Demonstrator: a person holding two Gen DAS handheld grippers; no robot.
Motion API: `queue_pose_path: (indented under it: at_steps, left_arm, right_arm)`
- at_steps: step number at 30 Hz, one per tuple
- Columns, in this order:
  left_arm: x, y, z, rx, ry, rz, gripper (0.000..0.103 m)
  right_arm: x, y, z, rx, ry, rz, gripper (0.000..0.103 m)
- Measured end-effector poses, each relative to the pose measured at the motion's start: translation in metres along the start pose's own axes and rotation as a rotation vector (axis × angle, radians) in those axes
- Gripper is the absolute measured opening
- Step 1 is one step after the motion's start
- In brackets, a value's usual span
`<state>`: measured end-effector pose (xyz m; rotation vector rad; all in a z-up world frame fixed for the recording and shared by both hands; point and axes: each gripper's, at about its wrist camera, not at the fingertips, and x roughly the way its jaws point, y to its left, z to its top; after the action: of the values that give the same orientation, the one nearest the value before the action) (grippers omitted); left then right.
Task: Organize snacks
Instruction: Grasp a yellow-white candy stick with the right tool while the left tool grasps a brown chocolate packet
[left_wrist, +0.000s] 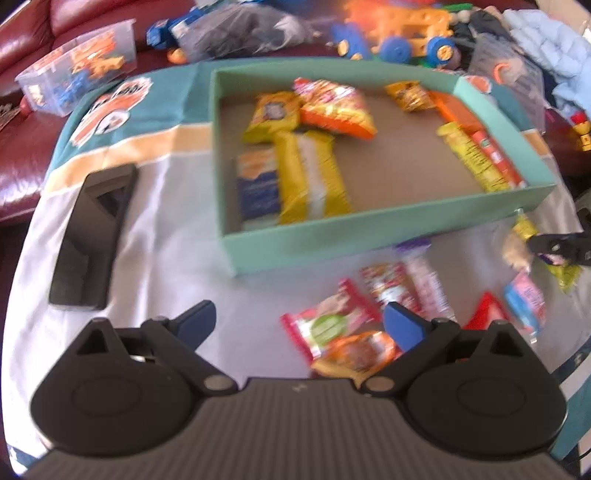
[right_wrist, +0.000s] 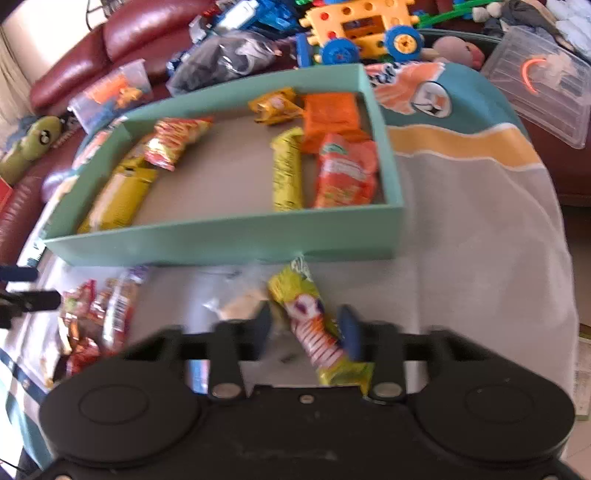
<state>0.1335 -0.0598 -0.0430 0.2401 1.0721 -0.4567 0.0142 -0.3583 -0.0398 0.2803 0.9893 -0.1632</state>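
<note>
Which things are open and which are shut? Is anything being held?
left gripper, open, holding nothing.
right gripper, shut on the green snack packet.
green snack packet, gripped, outside the teal box.
teal box, open on top, partly filled with snacks.

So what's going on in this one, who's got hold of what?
A person with a gripper in each hand is sorting snack packets into a teal box on a cloth-covered table. The right gripper is closed around a yellow-green snack packet just in front of the box. The left gripper is open and empty, above the loose packets not yet boxed. Several yellow and orange packets already lie inside the box.
</note>
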Motion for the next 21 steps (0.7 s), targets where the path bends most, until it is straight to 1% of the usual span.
queue_pose_path:
  at_steps: [3,6,7,9,11,12,13,14,15,16,17,18,19,21]
  left_arm:
    - [0.003,0.009,-0.005,-0.005,0.015,0.004,0.097]
    - [0.002,0.013,-0.012,0.024,0.028,0.013,0.097]
    - [0.000,0.014,-0.017,0.033,0.035,0.005,0.096]
    - [-0.005,0.014,-0.028,0.056,0.052,-0.035,0.096]
    - [-0.007,0.006,-0.037,0.099,0.069,-0.065,0.094]
    - [-0.006,0.001,-0.042,0.129,0.074,-0.068,0.090]
    - [-0.004,-0.004,-0.046,0.160,0.080,-0.063,0.084]
    - [0.000,-0.009,-0.050,0.181,0.089,-0.053,0.079]
    - [0.004,-0.012,-0.053,0.190,0.091,-0.039,0.075]
    - [0.003,-0.016,-0.056,0.198,0.062,-0.030,0.070]
    - [0.002,-0.018,-0.057,0.199,0.046,-0.039,0.063]
    - [-0.001,-0.020,-0.057,0.201,0.032,-0.041,0.036]
    - [-0.004,-0.022,-0.056,0.199,0.029,-0.040,0.036]
    - [-0.005,-0.020,-0.054,0.156,0.042,-0.051,0.036]
  right_arm:
    - [0.000,0.006,0.001,0.006,0.006,0.008,0.015]
    - [-0.002,0.006,-0.004,0.025,0.006,0.014,0.015]
    - [-0.003,0.004,-0.005,0.035,0.004,0.015,0.015]
    - [-0.005,-0.002,-0.008,0.065,-0.001,0.014,0.015]
    - [-0.007,-0.006,-0.011,0.083,-0.001,0.008,0.015]
    - [-0.007,-0.006,-0.011,0.082,0.001,0.006,0.015]
    - [-0.008,-0.005,-0.013,0.078,0.004,0.005,0.015]
    - [-0.008,-0.004,-0.013,0.072,0.006,0.001,0.015]
    - [-0.008,-0.002,-0.013,0.066,0.007,-0.006,0.015]
    - [-0.007,-0.001,-0.013,0.063,0.007,-0.011,0.015]
    - [-0.006,0.000,-0.013,0.062,0.008,-0.015,0.016]
    - [-0.005,0.001,-0.012,0.061,0.011,-0.018,0.017]
    - [-0.003,0.002,-0.011,0.057,0.016,-0.022,0.019]
    - [0.003,0.003,-0.010,0.053,0.023,-0.033,0.022]
